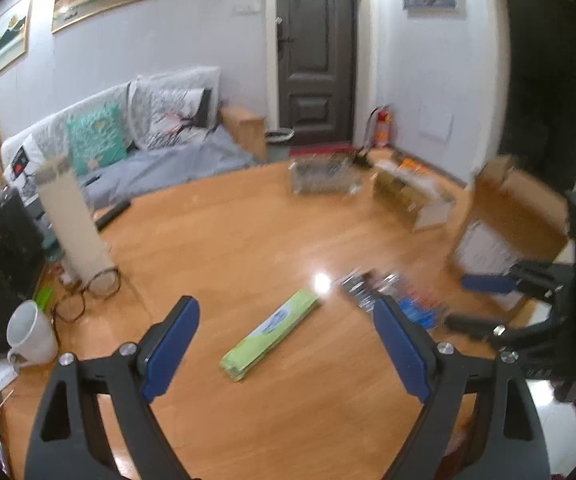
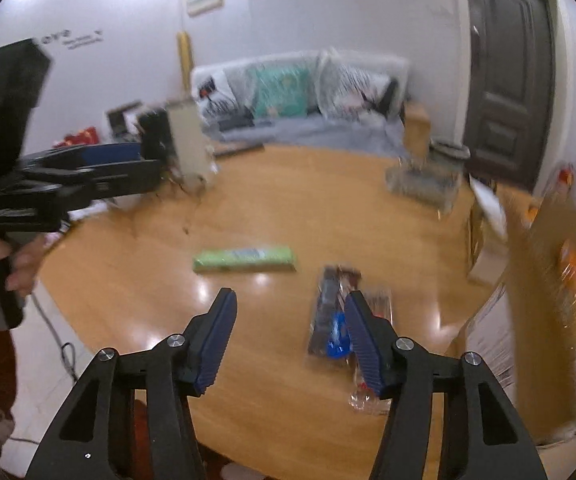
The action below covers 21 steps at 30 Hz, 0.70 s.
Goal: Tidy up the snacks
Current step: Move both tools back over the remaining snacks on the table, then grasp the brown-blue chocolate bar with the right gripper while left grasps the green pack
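A long green snack pack (image 1: 271,334) lies flat on the round wooden table (image 1: 215,248), between my left gripper's open fingers; it also shows in the right wrist view (image 2: 245,259). A pile of dark and blue snack packets (image 2: 338,316) lies to its right, also in the left wrist view (image 1: 392,296). My left gripper (image 1: 288,316) is open and empty above the table. My right gripper (image 2: 290,312) is open and empty, its right finger (image 2: 362,340) over the packets. Each gripper shows in the other's view: the right gripper (image 1: 476,304), the left gripper (image 2: 99,164).
A clear wire basket (image 1: 322,176) and a divided organiser box (image 1: 408,196) stand at the table's far side. An open cardboard box (image 1: 516,216) stands at the right. A tall beige carton (image 1: 73,224), glasses (image 1: 87,292) and a white mug (image 1: 31,334) are at the left.
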{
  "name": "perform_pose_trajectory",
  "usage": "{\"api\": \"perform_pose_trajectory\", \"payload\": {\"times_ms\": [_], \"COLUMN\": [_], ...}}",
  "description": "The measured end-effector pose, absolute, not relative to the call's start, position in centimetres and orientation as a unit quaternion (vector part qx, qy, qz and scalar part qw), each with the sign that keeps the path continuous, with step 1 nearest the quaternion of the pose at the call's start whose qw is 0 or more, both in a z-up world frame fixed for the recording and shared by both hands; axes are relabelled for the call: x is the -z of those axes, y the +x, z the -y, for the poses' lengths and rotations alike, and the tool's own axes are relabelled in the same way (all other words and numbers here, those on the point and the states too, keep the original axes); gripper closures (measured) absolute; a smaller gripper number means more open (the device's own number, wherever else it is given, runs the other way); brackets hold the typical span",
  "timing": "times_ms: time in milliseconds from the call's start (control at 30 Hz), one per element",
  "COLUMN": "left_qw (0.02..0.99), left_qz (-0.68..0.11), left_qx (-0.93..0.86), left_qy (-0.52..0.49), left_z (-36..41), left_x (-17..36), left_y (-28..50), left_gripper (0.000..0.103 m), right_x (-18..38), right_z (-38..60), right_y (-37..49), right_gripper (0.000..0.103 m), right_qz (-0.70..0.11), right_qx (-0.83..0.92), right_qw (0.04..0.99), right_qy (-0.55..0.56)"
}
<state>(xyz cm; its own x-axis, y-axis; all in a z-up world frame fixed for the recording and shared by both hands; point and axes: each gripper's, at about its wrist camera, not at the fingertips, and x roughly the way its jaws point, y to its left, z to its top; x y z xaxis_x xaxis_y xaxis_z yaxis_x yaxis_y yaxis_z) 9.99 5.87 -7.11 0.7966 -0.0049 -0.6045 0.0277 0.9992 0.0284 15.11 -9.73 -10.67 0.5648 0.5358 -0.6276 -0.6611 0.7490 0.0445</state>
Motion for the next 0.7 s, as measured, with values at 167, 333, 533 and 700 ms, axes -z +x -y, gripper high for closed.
{"api": "perform_pose_trajectory", "payload": {"times_ms": [167, 333, 533, 700], "left_qw": [0.933, 0.918, 0.909, 0.905], "left_qz": [-0.359, -0.395, -0.416, -0.422], "left_qx": [-0.001, -0.013, 0.021, 0.058], "left_qy": [0.018, 0.025, 0.017, 0.008], "left_z": [-7.7, -9.0, -9.3, -8.7], "left_x": [11.8, 15.8, 17.9, 18.0], "left_y": [12.6, 15.9, 18.9, 19.5], "left_gripper": [0.016, 0.018, 0.038, 0.045], "right_x": [15.3, 17.6, 18.6, 18.5], "right_z": [8.8, 8.4, 8.1, 7.9], "right_y": [18.0, 21.4, 23.4, 23.8], "right_gripper": [0.063, 0.070, 0.077, 0.084], "right_qz": [-0.349, -0.368, -0.373, -0.370], "right_qx": [-0.319, -0.305, -0.304, -0.303], "right_qw": [0.873, 0.872, 0.871, 0.873], "right_qy": [-0.118, -0.106, -0.097, -0.097]}}
